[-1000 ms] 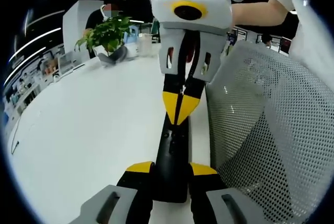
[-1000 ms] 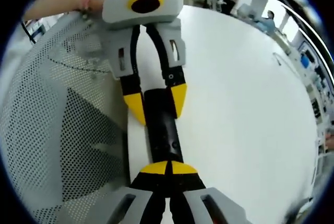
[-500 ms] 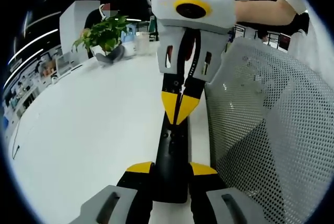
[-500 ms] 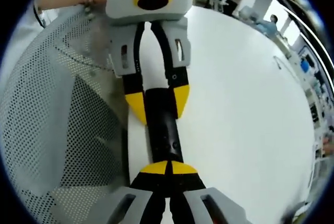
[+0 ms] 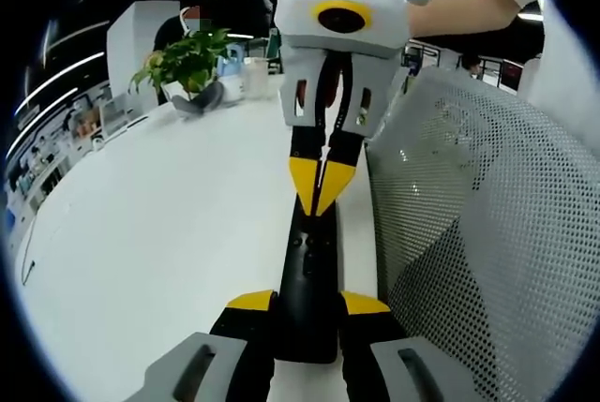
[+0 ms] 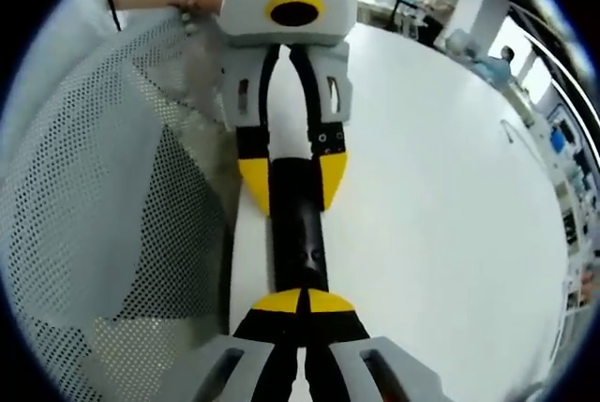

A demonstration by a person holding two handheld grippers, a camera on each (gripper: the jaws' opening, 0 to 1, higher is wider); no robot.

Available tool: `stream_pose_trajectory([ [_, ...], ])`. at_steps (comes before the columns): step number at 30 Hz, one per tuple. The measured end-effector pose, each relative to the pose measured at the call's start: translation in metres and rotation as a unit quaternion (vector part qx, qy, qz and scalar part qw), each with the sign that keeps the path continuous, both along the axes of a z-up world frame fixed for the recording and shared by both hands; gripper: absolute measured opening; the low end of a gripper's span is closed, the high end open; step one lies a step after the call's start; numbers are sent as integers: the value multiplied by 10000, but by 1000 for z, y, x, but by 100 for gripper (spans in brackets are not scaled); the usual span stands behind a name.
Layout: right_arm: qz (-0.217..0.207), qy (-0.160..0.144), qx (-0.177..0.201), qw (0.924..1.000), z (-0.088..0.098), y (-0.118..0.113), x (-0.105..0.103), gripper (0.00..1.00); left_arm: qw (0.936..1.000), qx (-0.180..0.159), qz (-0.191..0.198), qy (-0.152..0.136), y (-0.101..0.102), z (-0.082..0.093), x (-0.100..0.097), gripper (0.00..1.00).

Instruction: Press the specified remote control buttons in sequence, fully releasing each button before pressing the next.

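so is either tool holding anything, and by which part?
The left tool clamps the black remote by its sides at one end. The right tool is shut, tips on the remote's other end, gripping nothing.

Slight retreat of right gripper [image 5: 319, 198] tips along remote [image 5: 307, 290], away from the left claw; looks smaller and more tilted than a second ago. A little more bare remote between the two claws in left gripper view. In right gripper view, whole picture shifted by camera motion: left gripper [image 6: 292, 186] now nearer centre and more upright, mesh chair back [image 6: 112, 186] swung wider beside it.
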State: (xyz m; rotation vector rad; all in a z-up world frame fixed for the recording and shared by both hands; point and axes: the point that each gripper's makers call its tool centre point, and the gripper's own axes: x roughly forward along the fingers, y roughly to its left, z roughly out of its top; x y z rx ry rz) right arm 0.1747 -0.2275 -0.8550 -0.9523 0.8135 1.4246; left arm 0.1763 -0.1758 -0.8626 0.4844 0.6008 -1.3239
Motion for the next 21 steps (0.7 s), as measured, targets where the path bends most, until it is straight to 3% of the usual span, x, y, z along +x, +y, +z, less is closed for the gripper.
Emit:
stream_pose_trajectory([
  [4,-52,62,5,10000,-1,0,1,0,10000,-23,-12,3,0,0,0,25],
  [9,153,-181,-85,9997,-2,-2,1,0,10000,-26,-21,2,0,-1,0,25],
  [12,158,-165,-144,9996,-2,-3,2,0,10000,-32,-19,3,0,-1,-1,25],
  [21,-536,430,-150,9975,-3,-1,5,0,10000,-2,-13,-2,0,-1,-1,25],
])
